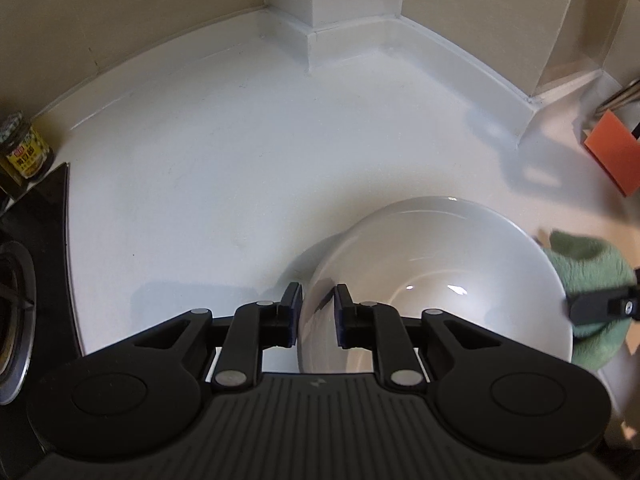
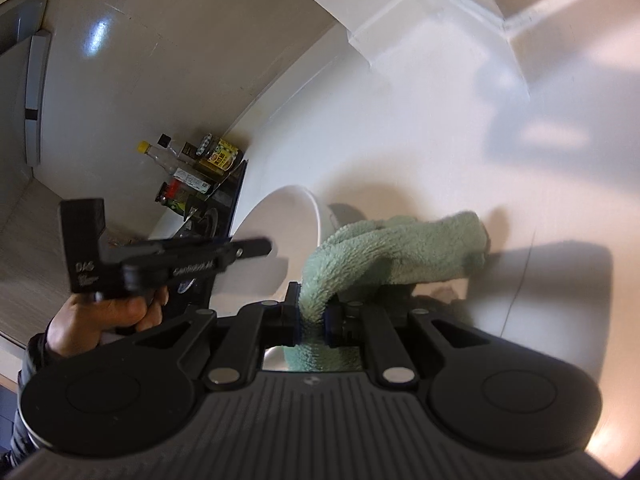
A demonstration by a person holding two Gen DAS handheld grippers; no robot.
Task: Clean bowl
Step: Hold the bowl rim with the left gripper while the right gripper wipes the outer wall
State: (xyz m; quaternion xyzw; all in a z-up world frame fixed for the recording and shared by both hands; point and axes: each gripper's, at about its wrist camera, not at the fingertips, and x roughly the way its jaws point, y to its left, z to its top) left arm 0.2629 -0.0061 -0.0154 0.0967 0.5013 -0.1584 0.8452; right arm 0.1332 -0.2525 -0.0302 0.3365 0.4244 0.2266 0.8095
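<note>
Straddling bowl [image 1: 436, 276] rim, unclamped jaws.

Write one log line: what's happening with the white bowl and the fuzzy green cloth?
left gripper: open astride white ceramic bowl rim | right gripper: shut on fuzzy green cloth | cloth beside bowl

Both views are evenly bright, lit from overhead. The white desk [image 1: 224, 168] carries soft bluish shadows at the far right, and small glints shine inside the bowl [image 1: 440, 280]. Fisheye bending curves the walls and darkens the corners. In the right wrist view, the left tool [image 2: 256, 246] is motion-blurred.
</note>
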